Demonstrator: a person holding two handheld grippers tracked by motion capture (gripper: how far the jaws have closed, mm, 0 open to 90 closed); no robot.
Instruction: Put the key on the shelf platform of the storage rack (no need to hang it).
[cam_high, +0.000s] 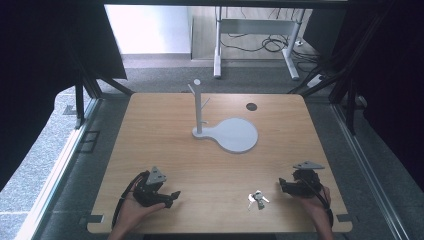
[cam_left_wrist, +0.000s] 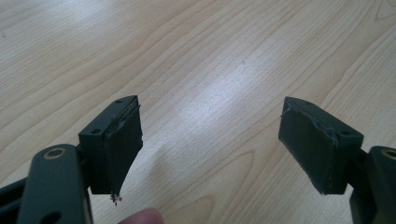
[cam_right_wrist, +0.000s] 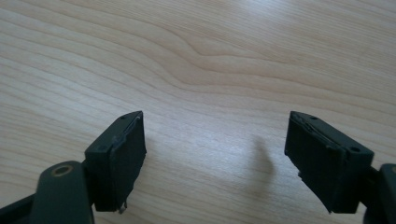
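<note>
A small bunch of keys (cam_high: 257, 199) lies on the wooden table (cam_high: 165, 150) near its front edge, right of centre. A grey stand (cam_high: 200, 107) with short pegs rises from a flat round base (cam_high: 235, 135) at the table's middle back. My left gripper (cam_high: 172, 196) rests at the front left, held in a hand, jaws pointing right toward the keys. My right gripper (cam_high: 283, 185) sits at the front right, just right of the keys. In both gripper views the jaws stand wide apart over bare wood, left gripper (cam_left_wrist: 210, 149) and right gripper (cam_right_wrist: 212, 161) open with nothing between them.
A dark round spot (cam_high: 251, 106) marks the table's back right. Black frame posts flank both sides of the table. A desk frame with cables (cam_high: 260, 40) stands on the floor beyond.
</note>
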